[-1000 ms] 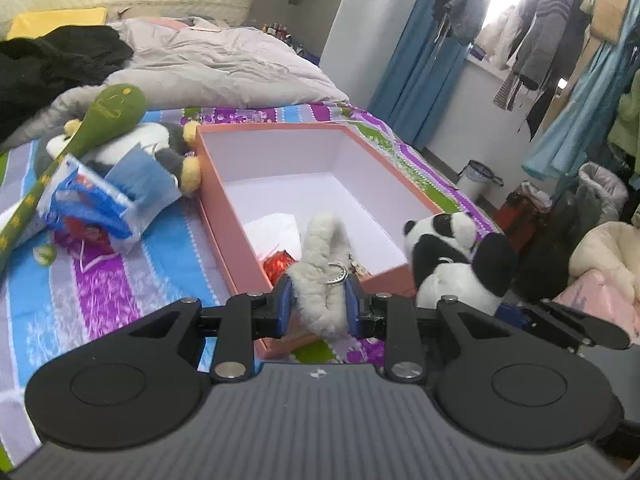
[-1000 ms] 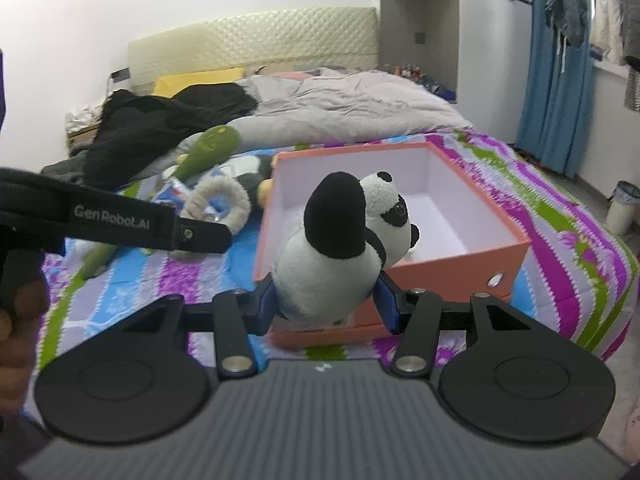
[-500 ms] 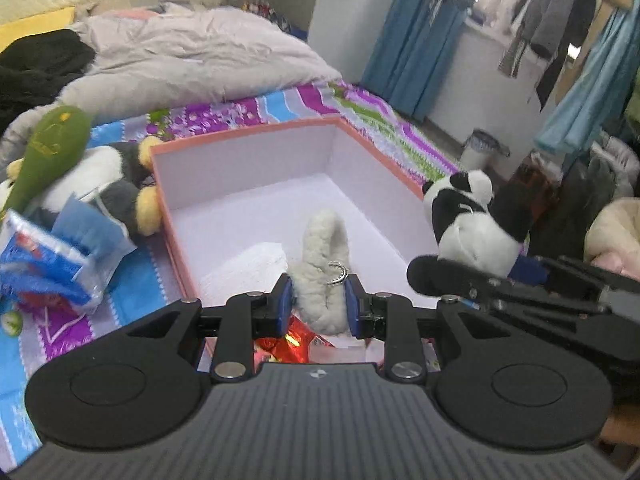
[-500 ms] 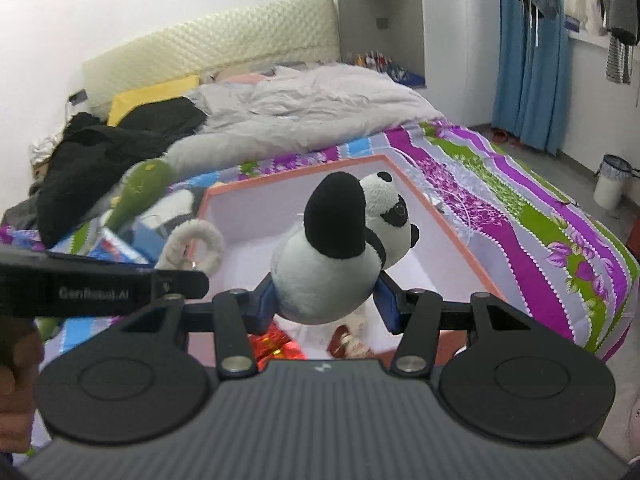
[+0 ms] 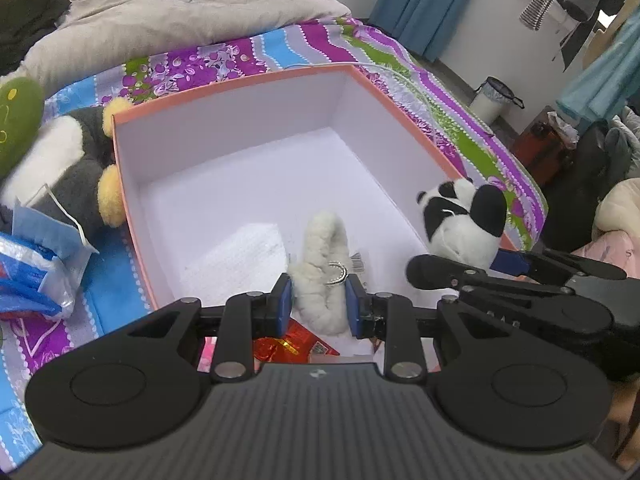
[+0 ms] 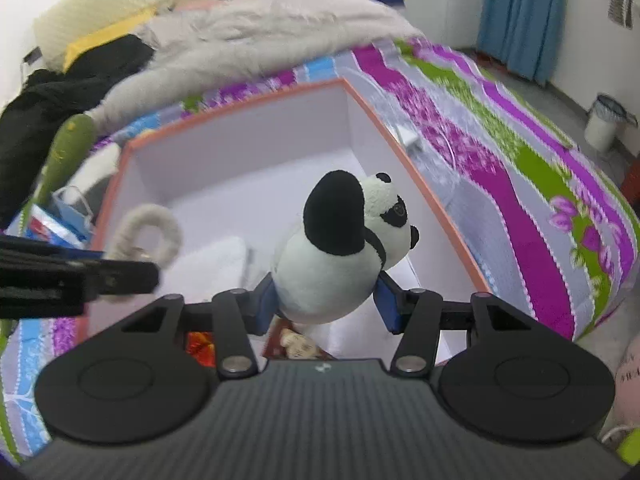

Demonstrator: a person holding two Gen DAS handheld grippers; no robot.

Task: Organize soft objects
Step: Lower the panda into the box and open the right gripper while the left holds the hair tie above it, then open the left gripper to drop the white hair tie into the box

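Note:
My left gripper (image 5: 318,304) is shut on a cream fluffy ring toy (image 5: 322,276) with a small metal ring, held over the near part of the orange box (image 5: 224,84). My right gripper (image 6: 326,300) is shut on a black-and-white panda plush (image 6: 336,248), also above the box (image 6: 400,148). The left wrist view shows the panda (image 5: 460,224) by the box's right wall, and the right wrist view shows the fluffy ring (image 6: 154,232) at left. A white cloth (image 5: 236,256) and red wrappers (image 5: 288,344) lie on the box floor.
Left of the box lie a grey-and-white plush with yellow feet (image 5: 76,168), a green plush (image 5: 16,120), a blue face mask (image 5: 48,236) and a plastic packet (image 5: 20,280) on the striped bedspread. A grey duvet (image 5: 168,8) is behind; a bin (image 5: 494,96) stands on the floor.
Both grippers have travelled forward with their toys, from in front of the box's near wall to above its inside, and tilted down. Neither grip changed.

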